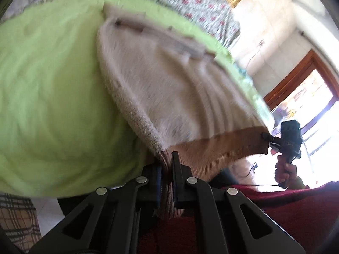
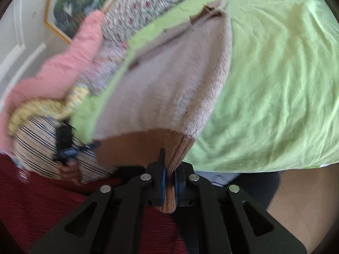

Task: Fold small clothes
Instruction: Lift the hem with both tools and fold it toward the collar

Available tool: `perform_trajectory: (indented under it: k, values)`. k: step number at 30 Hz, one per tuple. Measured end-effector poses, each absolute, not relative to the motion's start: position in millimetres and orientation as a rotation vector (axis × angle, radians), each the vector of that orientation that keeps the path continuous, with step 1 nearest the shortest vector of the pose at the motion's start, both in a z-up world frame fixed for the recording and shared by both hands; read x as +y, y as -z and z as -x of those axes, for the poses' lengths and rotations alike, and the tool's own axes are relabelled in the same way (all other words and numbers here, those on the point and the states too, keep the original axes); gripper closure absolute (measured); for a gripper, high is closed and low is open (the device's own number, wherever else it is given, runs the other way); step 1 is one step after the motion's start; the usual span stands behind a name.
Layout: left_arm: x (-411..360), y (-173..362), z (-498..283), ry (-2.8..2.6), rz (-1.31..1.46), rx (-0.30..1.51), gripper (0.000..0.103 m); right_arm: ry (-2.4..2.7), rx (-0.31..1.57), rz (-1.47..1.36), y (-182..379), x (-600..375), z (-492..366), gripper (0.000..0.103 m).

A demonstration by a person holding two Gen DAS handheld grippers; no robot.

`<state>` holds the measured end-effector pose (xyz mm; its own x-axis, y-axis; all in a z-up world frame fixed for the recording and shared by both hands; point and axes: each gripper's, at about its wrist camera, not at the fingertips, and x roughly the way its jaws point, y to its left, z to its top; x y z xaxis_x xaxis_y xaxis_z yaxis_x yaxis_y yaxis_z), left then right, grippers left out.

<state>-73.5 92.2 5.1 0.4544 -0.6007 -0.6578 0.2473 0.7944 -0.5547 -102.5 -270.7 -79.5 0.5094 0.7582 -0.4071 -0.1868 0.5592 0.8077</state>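
A small beige knitted sweater (image 1: 161, 80) with a darker ribbed hem lies on a lime-green sheet (image 1: 48, 97). My left gripper (image 1: 167, 167) is shut on one near corner of the hem, with knit bunched between its pads. My right gripper (image 2: 169, 169) is shut on the other hem corner of the sweater (image 2: 169, 89). The hem (image 1: 222, 148) is lifted off the sheet and stretched between the two grippers, while the far part rests flat. In the left wrist view the right gripper (image 1: 266, 136) shows at the hem's far end, held by a hand (image 1: 284, 171).
A pile of clothes, pink (image 2: 63, 67), yellow-patterned (image 2: 46, 105) and striped (image 2: 36, 144), sits left of the sweater. A floral bedspread (image 2: 148, 4) and a framed picture (image 2: 72, 6) lie beyond. A dark red garment (image 2: 42, 194) on the person fills the foreground. A bright window (image 1: 307, 97) is at right.
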Motion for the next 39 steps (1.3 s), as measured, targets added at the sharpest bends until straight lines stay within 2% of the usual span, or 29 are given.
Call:
perform_trajectory:
  k: [3,14,20,24,32,39]
  values:
    - [101,-27,75,0.551,0.437,0.890,0.098,-0.673,0.715,-0.879,61,-288,105,0.096]
    - [117,-69,51,0.552,0.507,0.768,0.098,-0.723,0.586,-0.982,36,-298,92,0.096]
    - [141,-108,-7,0.515,0.565,0.588,0.098,-0.745,0.457,-0.963,-4,-311,35,0.096]
    - [148,-120,-64,0.461,0.585,0.540,0.098,-0.706,0.396,-0.950,-23,-319,-25,0.096]
    - [146,-114,-194,0.362,0.552,0.597,0.098,-0.535,0.492,-0.847,-33,-315,-154,0.096]
    - [135,-74,-290,0.266,0.502,0.719,0.098,-0.383,0.669,-0.794,2,-309,-253,0.096]
